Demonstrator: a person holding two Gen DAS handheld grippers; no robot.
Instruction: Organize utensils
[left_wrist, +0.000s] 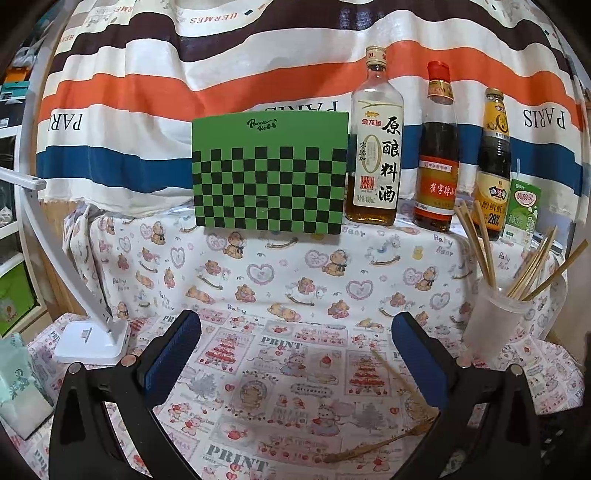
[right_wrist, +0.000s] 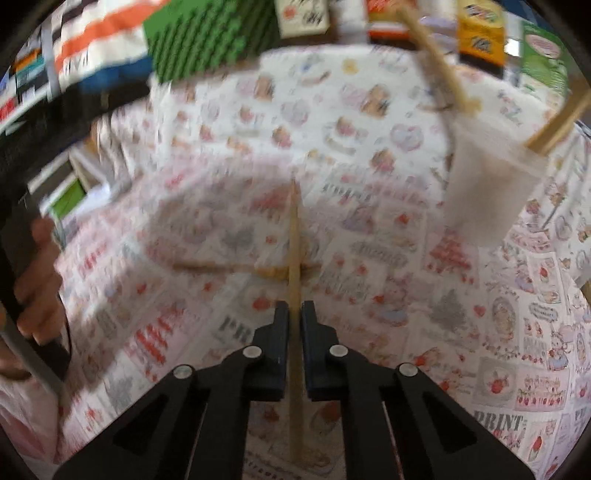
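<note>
My right gripper (right_wrist: 294, 308) is shut on a wooden chopstick (right_wrist: 293, 236) that points forward above the patterned cloth; the view is blurred. A frosted plastic cup (right_wrist: 484, 184) holding several chopsticks stands ahead to the right. In the left wrist view the same cup (left_wrist: 493, 317) with chopsticks (left_wrist: 480, 247) stands at the right. My left gripper (left_wrist: 295, 332) is open and empty above the cloth. A wooden fork (left_wrist: 376, 445) and a loose chopstick (left_wrist: 397, 376) lie on the cloth near its right finger. In the right wrist view another utensil (right_wrist: 229, 266) lies crosswise under the held chopstick.
A green checkered box (left_wrist: 269, 173) stands at the back, with three sauce bottles (left_wrist: 375, 147) and a small green carton (left_wrist: 522, 210) to its right. A white lamp base (left_wrist: 92, 339) sits at the left. A hand (right_wrist: 40, 280) holding the other gripper shows at the left.
</note>
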